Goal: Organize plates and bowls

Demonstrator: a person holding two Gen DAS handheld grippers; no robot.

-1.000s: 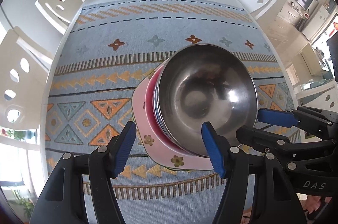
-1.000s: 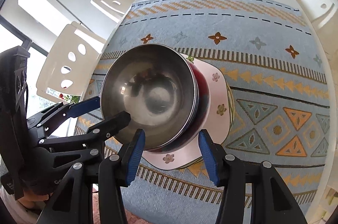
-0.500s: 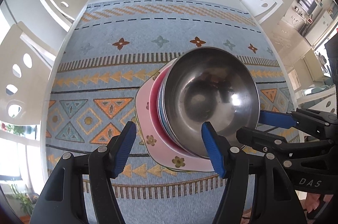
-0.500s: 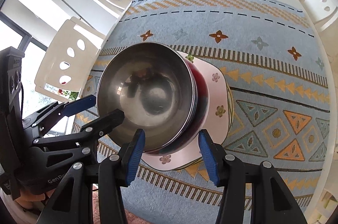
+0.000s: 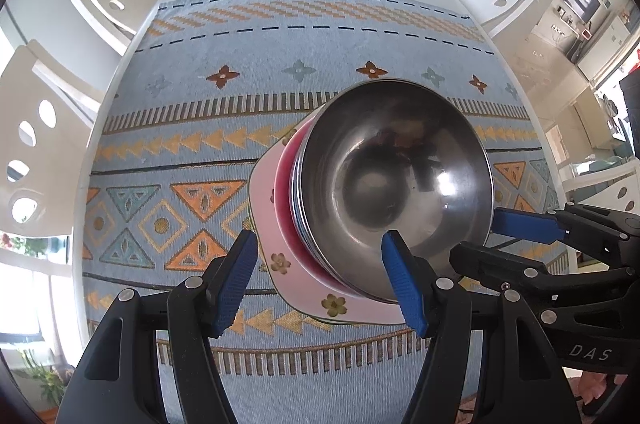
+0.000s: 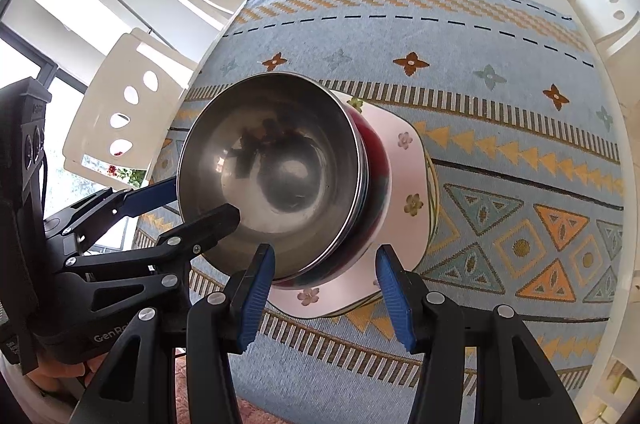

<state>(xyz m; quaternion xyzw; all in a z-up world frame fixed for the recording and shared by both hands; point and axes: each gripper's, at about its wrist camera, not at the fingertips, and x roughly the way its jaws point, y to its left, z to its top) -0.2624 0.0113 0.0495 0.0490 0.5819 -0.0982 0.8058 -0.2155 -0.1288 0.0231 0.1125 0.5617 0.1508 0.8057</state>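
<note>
Hovering both grippers spread and empty: left gripper (image 5: 320,280) and right gripper (image 6: 326,290) flank the near rim of the steel bowl (image 5: 394,184), nested atop pink plate (image 5: 304,300) mid-cloth.

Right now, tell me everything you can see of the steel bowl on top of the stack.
The steel bowl is round, shiny metal, empty, with a scuffed, reflective inside. It sits upright, rim up, as the top piece of a stack: nested in a red bowl, over a pink flowered plate on the patterned tablecloth. Each claw, left and right, has one pad inside its near rim and one outside; whether they pinch it is unclear.
</note>
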